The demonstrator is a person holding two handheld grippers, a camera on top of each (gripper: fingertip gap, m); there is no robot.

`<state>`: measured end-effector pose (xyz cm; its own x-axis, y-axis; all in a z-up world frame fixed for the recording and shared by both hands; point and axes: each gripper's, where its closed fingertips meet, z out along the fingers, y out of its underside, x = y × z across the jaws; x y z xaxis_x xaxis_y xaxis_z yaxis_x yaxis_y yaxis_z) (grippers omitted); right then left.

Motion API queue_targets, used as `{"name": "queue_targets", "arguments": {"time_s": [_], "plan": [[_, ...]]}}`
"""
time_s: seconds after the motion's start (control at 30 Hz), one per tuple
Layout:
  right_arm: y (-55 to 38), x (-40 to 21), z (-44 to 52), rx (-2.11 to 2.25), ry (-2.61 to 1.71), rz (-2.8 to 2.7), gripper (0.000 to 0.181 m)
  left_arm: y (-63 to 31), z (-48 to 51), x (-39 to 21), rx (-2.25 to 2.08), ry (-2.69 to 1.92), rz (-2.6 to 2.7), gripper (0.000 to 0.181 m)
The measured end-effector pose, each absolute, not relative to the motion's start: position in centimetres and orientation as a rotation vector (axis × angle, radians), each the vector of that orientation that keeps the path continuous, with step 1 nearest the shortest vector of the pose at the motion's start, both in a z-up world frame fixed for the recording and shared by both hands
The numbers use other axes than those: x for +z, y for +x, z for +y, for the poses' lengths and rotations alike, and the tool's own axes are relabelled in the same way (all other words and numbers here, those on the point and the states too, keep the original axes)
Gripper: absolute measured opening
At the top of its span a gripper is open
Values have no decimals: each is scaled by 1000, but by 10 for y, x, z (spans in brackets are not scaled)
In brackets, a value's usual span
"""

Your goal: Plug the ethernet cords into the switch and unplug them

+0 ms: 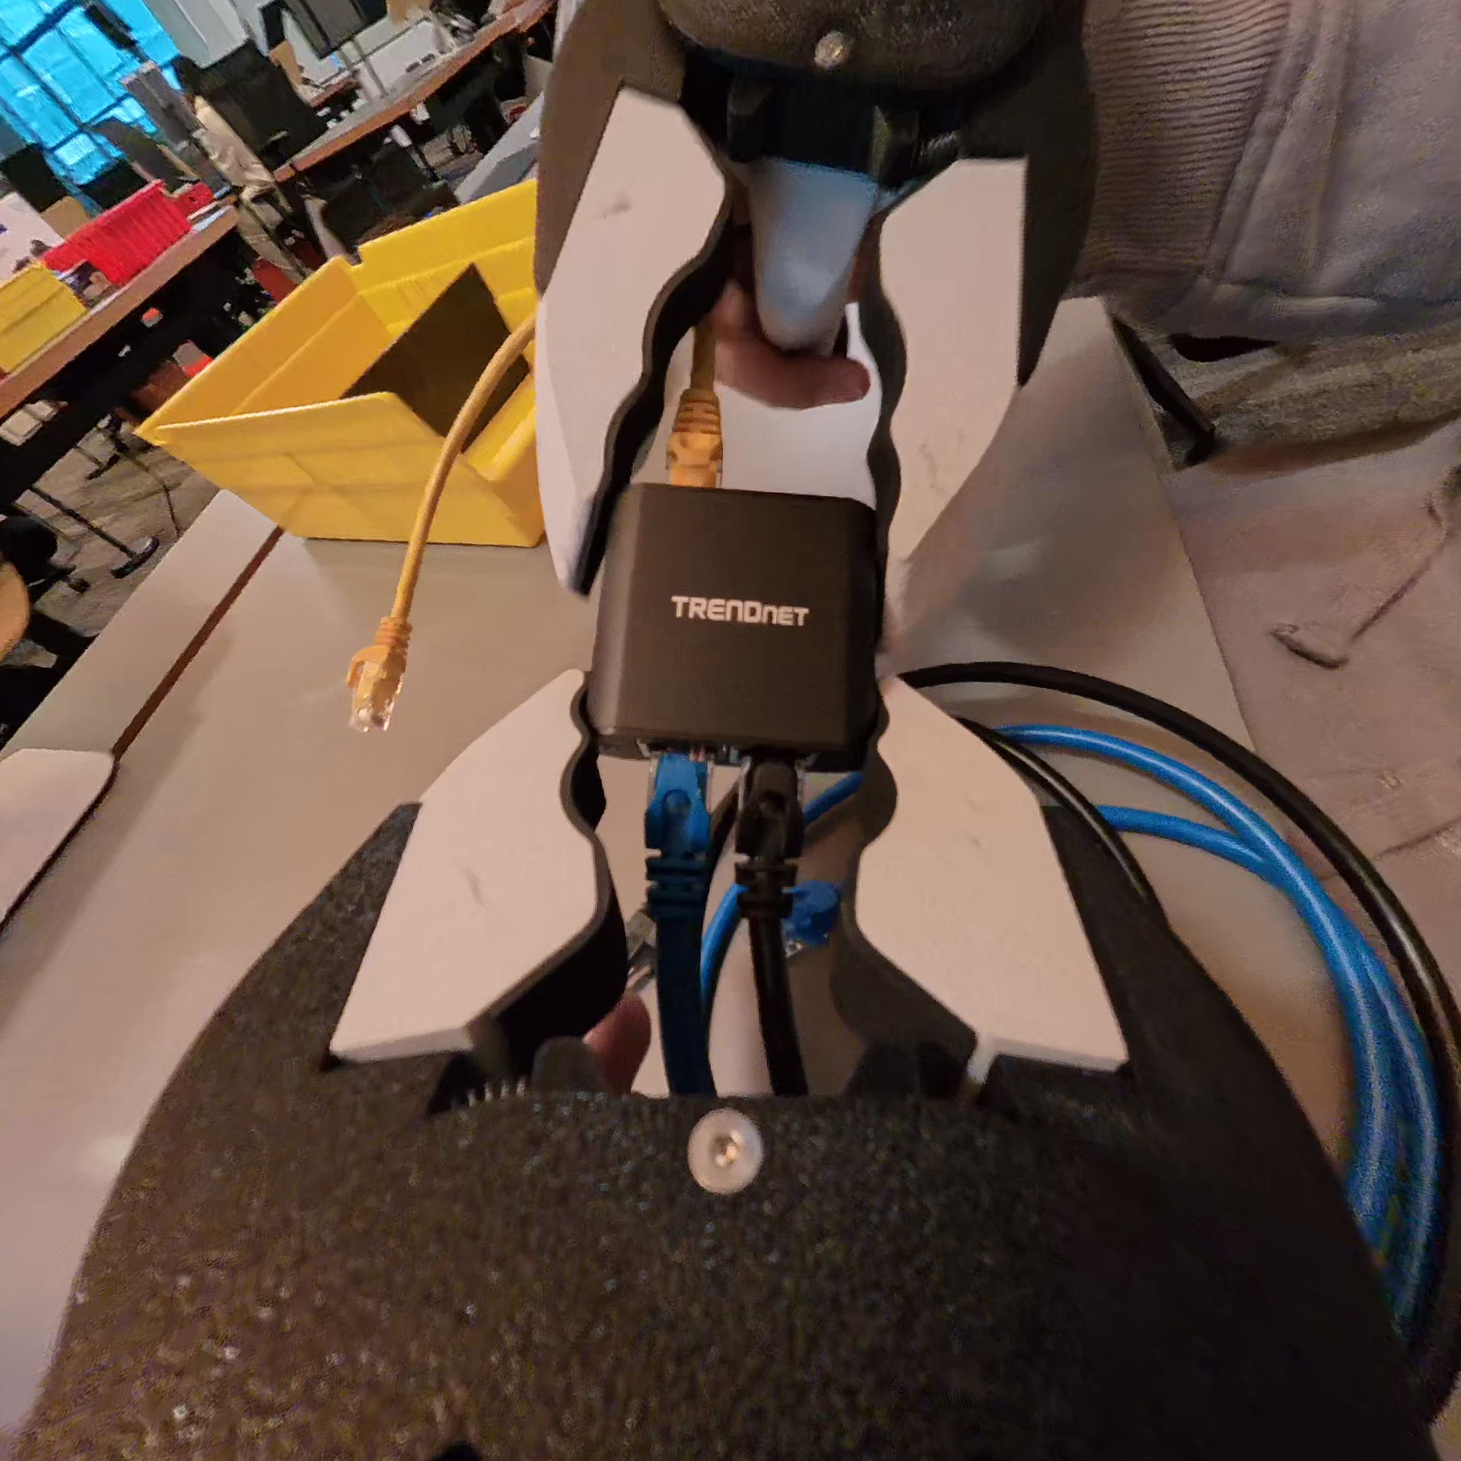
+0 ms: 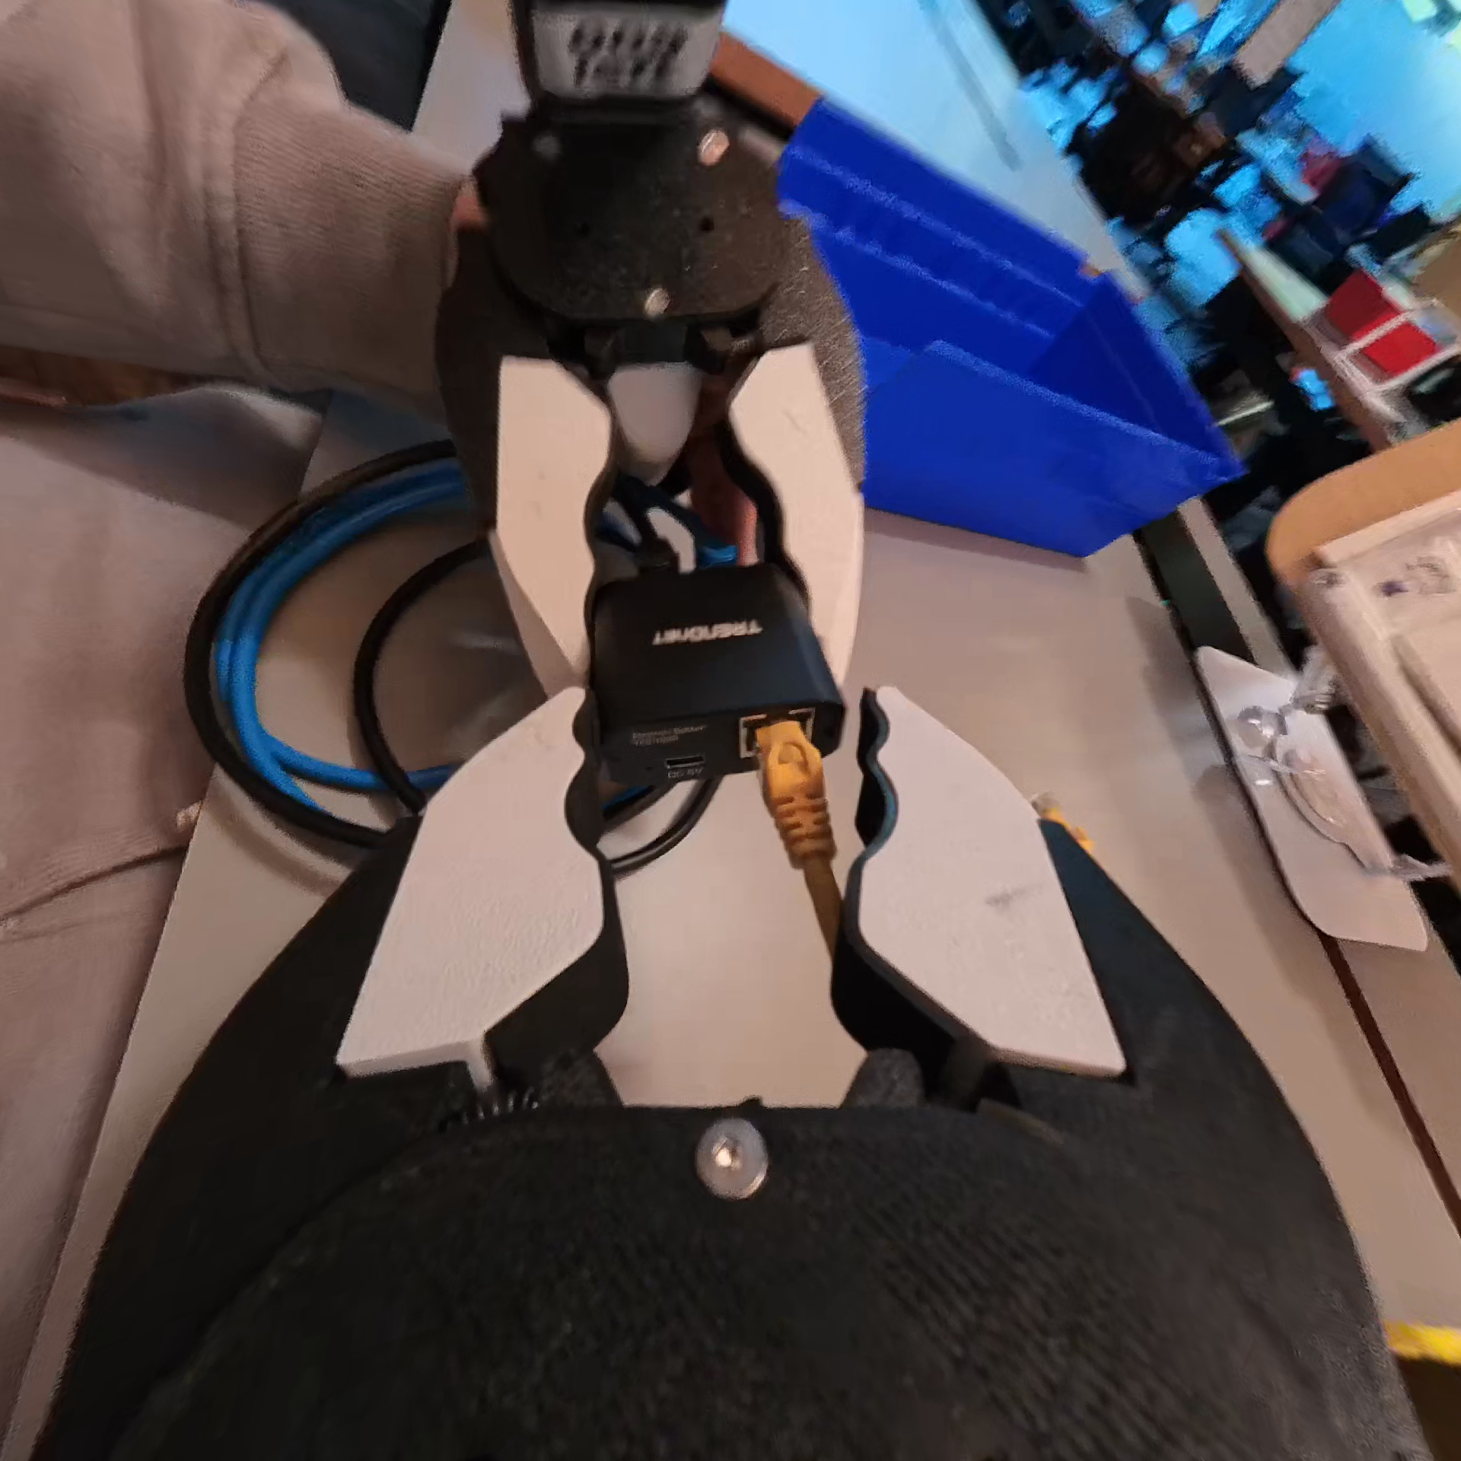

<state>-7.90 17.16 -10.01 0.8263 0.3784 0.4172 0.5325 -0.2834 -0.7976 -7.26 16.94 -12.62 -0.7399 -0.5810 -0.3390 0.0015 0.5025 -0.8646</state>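
A small black switch sits over the white table. My left gripper is shut on its near end, one finger on each side. A blue plug and a black plug sit in the ports facing me. In the right wrist view the switch shows its other face, with a yellow plug seated in its port. My right gripper is open, with its fingers on either side of the yellow cord and not gripping it. The yellow cord's free end hangs loose to the left.
A coil of blue and black cable lies on the table beside the switch, with a loose blue plug. A yellow bin stands behind it. A blue bin and clear packaging are in the right wrist view. A person's grey sleeve is close by. The tips of both grippers are at nearly the same place.
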Motion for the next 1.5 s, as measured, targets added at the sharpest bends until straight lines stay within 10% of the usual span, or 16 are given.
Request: {"name": "queue_targets", "arguments": {"time_s": [0.2,0.47,0.87,1.5], "plan": [[-48,-17,164,-204,-1663,-138,66,-57,197,-129,-1095,-673,2090,62],[-26,-74,176,395,-1568,584,59,-53,210,-125,-1156,-864,2046,62],[-34,-79,194,764,-1234,786,16,-54,200,-122,-1167,-812,2052,62],[-21,-92,195,790,-1037,1000,13,-45,201,-132,-1052,-916,2037,62]]}}
